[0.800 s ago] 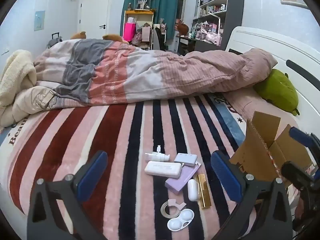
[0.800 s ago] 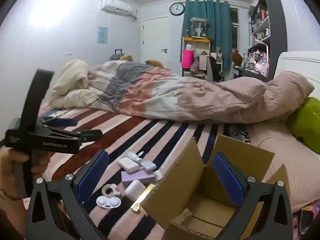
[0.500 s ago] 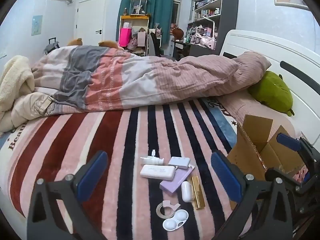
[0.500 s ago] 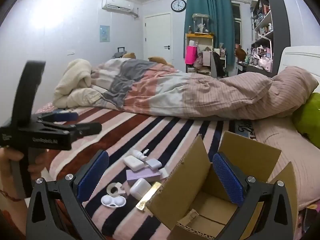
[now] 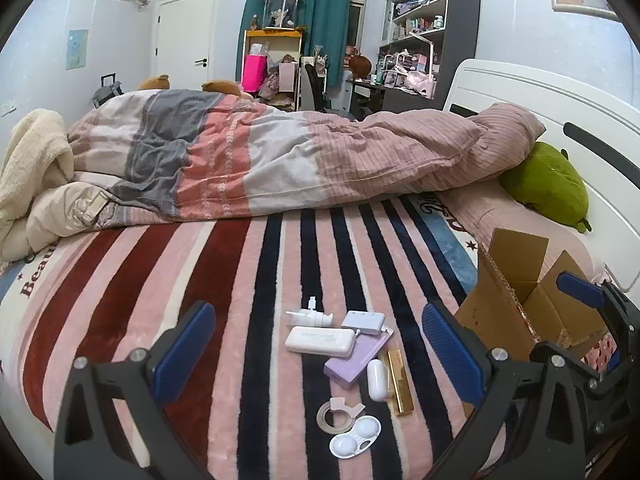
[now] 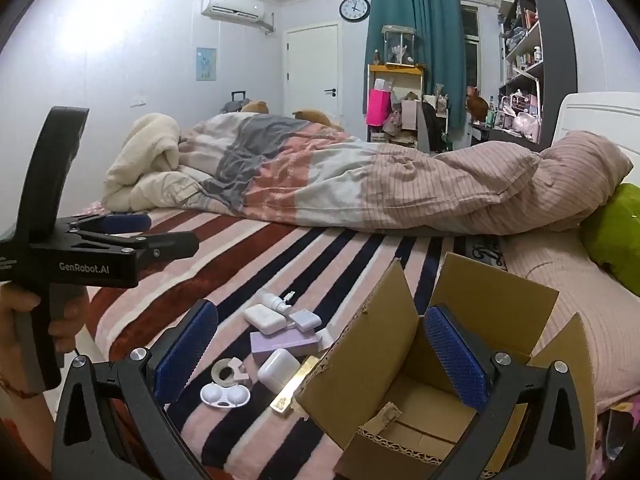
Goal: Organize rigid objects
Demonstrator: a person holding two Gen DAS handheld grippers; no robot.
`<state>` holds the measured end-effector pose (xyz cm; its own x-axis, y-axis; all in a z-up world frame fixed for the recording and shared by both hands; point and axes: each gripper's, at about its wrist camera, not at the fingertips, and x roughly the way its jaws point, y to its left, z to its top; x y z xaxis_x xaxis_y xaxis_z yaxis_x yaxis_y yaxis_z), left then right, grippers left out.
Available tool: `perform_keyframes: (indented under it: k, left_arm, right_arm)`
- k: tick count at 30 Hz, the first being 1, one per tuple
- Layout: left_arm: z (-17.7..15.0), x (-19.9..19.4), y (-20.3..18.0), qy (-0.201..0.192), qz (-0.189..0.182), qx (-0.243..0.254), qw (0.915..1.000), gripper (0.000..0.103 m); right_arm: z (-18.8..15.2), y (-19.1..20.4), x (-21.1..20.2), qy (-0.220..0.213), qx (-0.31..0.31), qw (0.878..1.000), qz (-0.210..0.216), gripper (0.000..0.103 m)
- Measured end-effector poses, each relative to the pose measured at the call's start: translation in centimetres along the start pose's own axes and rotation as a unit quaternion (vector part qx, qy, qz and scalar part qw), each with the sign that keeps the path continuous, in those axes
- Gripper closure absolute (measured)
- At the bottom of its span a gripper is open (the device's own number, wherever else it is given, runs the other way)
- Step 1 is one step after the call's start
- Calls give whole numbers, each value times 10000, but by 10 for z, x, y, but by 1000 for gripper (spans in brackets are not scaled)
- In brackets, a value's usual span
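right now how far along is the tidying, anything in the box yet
Nothing looks done: the cardboard box appears empty. Nothing is in hand; the left gripper and right gripper are both open. Left: the whole cluster on the blanket, including the purple box, gold bar and contact lens case.

Eight small items (image 5: 320,341), one box (image 6: 420,364)

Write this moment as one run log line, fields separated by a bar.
left gripper: open, empty | right gripper: open, empty | cardboard box: open, nothing seen inside | small items: on bed, none picked
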<state>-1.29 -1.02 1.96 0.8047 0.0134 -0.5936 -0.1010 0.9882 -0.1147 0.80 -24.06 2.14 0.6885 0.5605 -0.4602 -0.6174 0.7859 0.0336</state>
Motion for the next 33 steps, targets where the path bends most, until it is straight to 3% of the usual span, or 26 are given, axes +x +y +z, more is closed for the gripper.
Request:
perform_keyframes:
  k: [33]
  left_arm:
    - [-4,14,10,193,120,-65,9997,1]
  right_arm:
    - [-2,4,5,121,43,9998,-159,0]
